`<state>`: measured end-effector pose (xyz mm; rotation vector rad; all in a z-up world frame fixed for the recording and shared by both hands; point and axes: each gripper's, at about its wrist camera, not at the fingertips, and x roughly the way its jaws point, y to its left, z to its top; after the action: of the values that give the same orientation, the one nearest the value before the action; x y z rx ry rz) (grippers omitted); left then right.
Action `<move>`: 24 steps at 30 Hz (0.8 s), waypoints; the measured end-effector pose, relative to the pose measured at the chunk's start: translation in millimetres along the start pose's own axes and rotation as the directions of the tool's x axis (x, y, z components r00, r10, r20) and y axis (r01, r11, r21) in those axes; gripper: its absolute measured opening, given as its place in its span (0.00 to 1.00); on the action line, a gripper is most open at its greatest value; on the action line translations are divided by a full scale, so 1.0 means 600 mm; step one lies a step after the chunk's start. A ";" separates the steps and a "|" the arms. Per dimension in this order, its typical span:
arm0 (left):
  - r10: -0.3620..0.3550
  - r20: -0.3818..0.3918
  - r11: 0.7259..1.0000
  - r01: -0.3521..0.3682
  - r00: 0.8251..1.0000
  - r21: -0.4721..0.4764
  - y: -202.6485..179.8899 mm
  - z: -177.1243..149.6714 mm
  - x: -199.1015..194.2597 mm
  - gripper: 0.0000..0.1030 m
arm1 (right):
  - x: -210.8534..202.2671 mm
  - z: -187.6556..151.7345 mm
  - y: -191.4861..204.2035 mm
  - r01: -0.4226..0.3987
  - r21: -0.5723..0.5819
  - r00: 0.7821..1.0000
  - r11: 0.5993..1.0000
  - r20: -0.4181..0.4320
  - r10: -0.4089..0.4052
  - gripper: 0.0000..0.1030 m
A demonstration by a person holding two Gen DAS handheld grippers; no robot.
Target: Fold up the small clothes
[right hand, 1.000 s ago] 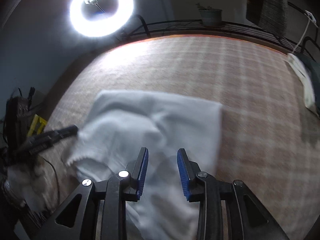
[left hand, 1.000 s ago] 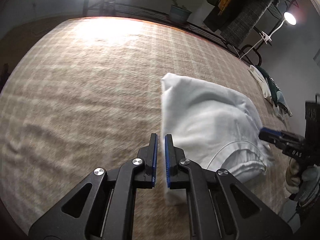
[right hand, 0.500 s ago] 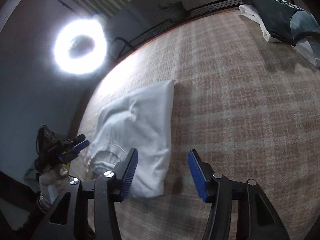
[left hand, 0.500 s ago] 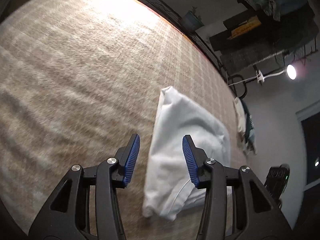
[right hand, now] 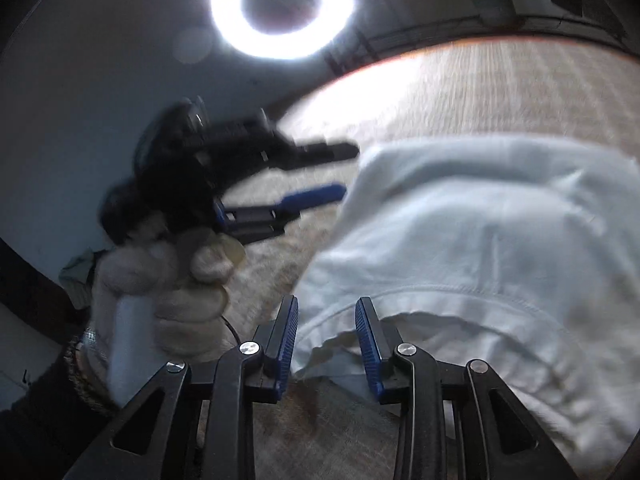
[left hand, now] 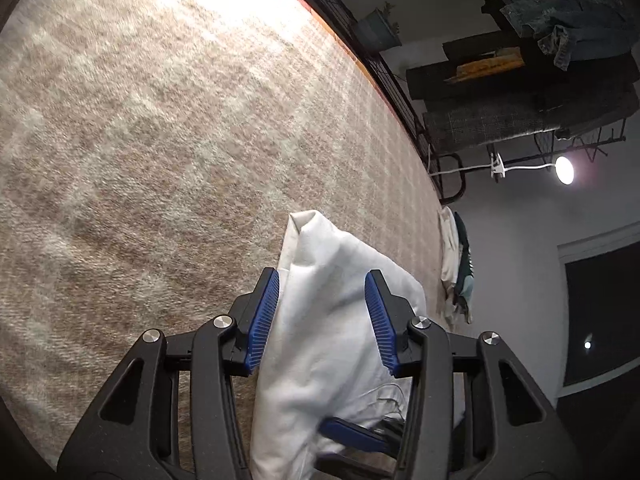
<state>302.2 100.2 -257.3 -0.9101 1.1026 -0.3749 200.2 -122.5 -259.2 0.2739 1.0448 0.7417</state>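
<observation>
A folded white garment (left hand: 332, 320) lies on a beige checked carpet (left hand: 140, 140). In the left wrist view my left gripper (left hand: 322, 312) is open, its blue pads on either side of the garment's near part. The right gripper's blue finger (left hand: 352, 436) shows low beside the cloth there. In the right wrist view the garment (right hand: 480, 232) fills the right half, its stitched hem toward me. My right gripper (right hand: 326, 336) is open with the hem edge between its pads. The left gripper (right hand: 304, 176) shows there too, open, held by a gloved hand (right hand: 172, 280), blurred.
A ring light (right hand: 282, 8) glows beyond the carpet's far edge. More clothes (left hand: 456, 268) lie piled at the carpet's right side. A rack with hanging jeans and dark fabrics (left hand: 540, 60), a lamp (left hand: 564, 170) and a potted plant (left hand: 378, 28) stand behind.
The left gripper opened from shut a second ago. Both grippers have closed in on the garment, which now sits between their pads.
</observation>
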 end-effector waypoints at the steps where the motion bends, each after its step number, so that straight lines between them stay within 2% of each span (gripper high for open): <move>1: -0.015 -0.010 1.000 0.015 1.000 -0.002 0.001 0.000 0.002 0.44 | 0.013 -0.007 -0.006 0.013 0.010 1.000 1.000 -0.013 -0.013 0.26; 4: -0.077 -0.038 0.997 0.077 0.996 -0.004 -0.003 -0.003 0.005 0.43 | 0.012 -0.016 -0.030 -0.020 0.049 1.000 0.999 0.009 0.019 0.18; 7: -0.093 -0.034 0.996 0.094 0.995 0.013 -0.006 0.000 0.004 0.43 | 0.006 -0.015 -0.048 -0.035 0.067 0.999 0.997 -0.002 0.035 0.13; 10: -0.056 -0.047 0.998 0.056 0.997 -0.004 0.004 0.013 0.022 0.43 | 0.004 -0.015 -0.048 -0.022 0.038 1.000 0.999 -0.004 0.022 0.13; 14: -0.126 -0.034 0.991 0.124 0.991 -0.045 0.011 0.031 0.036 0.42 | 0.004 -0.022 -0.043 -0.027 0.037 1.000 0.999 0.001 0.027 0.13; 16: -0.200 -0.021 0.976 0.197 0.980 -0.089 0.013 0.042 0.041 0.32 | 0.010 -0.025 -0.032 -0.029 0.036 1.000 0.999 0.004 0.029 0.13; 18: -0.213 0.008 0.971 0.213 0.977 -0.105 0.012 0.050 0.042 0.22 | 0.003 -0.024 -0.020 -0.025 0.029 1.000 0.999 0.004 0.025 0.13; 20: -0.207 0.047 0.972 0.211 0.977 -0.106 0.010 0.055 0.039 0.19 | 0.015 -0.021 -0.018 -0.023 0.027 1.000 0.999 0.005 0.023 0.13; 24: -0.067 0.079 0.997 0.071 0.995 -0.040 -0.002 0.049 0.039 0.13 | 0.014 -0.026 -0.018 -0.023 0.026 1.000 0.999 0.009 0.023 0.13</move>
<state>338.5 96.5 -266.0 -0.9948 1.0134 -0.3712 193.8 -126.6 -278.4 0.3118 1.0455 0.7470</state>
